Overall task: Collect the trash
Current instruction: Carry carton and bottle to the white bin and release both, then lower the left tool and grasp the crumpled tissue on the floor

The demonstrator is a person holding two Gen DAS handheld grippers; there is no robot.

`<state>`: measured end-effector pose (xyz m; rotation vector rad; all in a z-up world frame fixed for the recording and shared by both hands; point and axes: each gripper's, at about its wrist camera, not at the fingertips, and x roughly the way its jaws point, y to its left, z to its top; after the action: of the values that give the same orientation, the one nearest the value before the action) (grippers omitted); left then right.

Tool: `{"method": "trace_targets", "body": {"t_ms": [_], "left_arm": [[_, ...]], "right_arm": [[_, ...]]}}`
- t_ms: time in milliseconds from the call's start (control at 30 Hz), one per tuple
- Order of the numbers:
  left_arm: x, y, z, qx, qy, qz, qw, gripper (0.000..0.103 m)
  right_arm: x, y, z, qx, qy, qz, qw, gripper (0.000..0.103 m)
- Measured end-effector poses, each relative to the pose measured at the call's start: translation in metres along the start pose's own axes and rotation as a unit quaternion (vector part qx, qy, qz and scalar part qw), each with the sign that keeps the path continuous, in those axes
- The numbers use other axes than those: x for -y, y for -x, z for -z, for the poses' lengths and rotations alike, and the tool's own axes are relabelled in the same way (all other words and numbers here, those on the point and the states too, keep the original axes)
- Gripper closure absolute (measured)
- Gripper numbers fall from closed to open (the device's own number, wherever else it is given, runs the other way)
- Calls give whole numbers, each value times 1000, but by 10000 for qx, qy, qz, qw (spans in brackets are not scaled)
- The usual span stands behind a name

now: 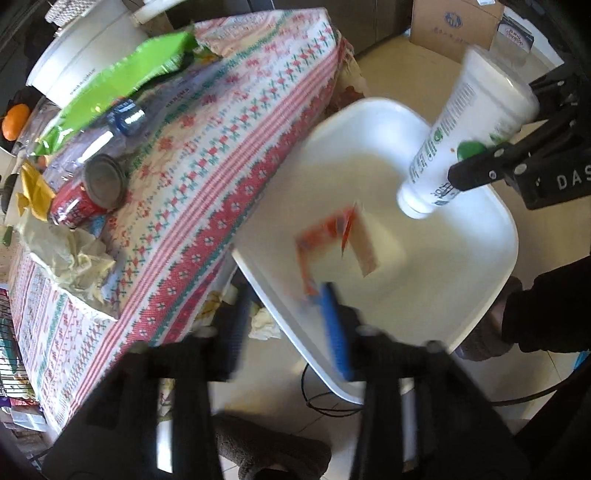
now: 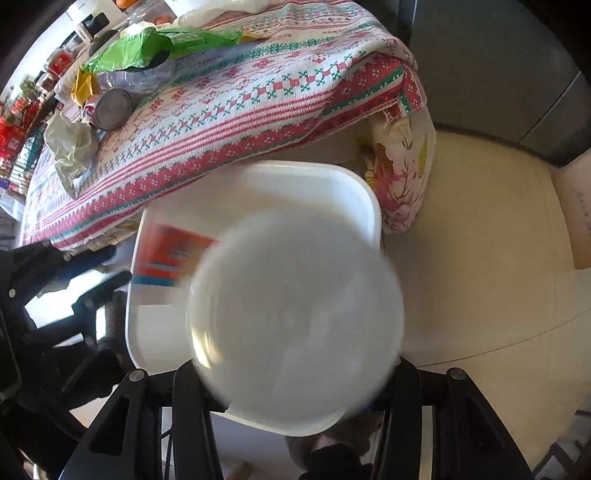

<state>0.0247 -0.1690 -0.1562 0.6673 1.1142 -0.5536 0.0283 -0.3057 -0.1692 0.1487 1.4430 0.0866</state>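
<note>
I am holding both grippers over the white bin [image 1: 491,236] beside the table: the left gripper [image 1: 291,306] is standing apart, the orange wrapper [image 1: 332,243] (flimsy, featherlight) tumbling loose below it into the bin, while the right gripper [image 2: 295,384] is clamping the white cup [image 1: 469,129] mid-wall. The cup looks light and crushable, so I am keeping the squeeze gentle.

- Pale cream tiled floor [image 2: 480,258], glossy, with thin grout lines.
- Table draped in a woven tablecloth [image 1: 207,155] of red, green and white bands, over a floral cloth [image 2: 399,173] hanging at the corner.
- Cardboard box [image 1: 454,22] on the floor near a dark grey cabinet front [image 2: 498,74].
- Black cable [image 1: 314,398] looped on the tiles below the table edge.
- Crowded shelves [image 2: 22,122] at the far left, blurred.
- Bright, even daylight.
</note>
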Motion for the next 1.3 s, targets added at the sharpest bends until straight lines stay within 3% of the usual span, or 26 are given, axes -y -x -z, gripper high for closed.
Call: {"method": "trace_targets", "body": {"t_ms": [500, 800, 1133, 1300], "left_arm": [[-40, 37, 33, 262, 627, 35, 9977, 40], [-62, 38, 53, 168, 885, 45, 9959, 39], [-85, 9, 104, -127, 1481, 257, 9886, 39], [-86, -42, 150, 189, 2084, 167, 9777, 39]], "right_arm": [[0, 0, -12, 47, -128, -39, 9999, 53], [-11, 18, -13, 304, -116, -174, 9993, 44], [-40, 47, 1, 680, 229, -158, 9973, 36], [-43, 50, 9, 826, 263, -39, 9962, 34]]}}
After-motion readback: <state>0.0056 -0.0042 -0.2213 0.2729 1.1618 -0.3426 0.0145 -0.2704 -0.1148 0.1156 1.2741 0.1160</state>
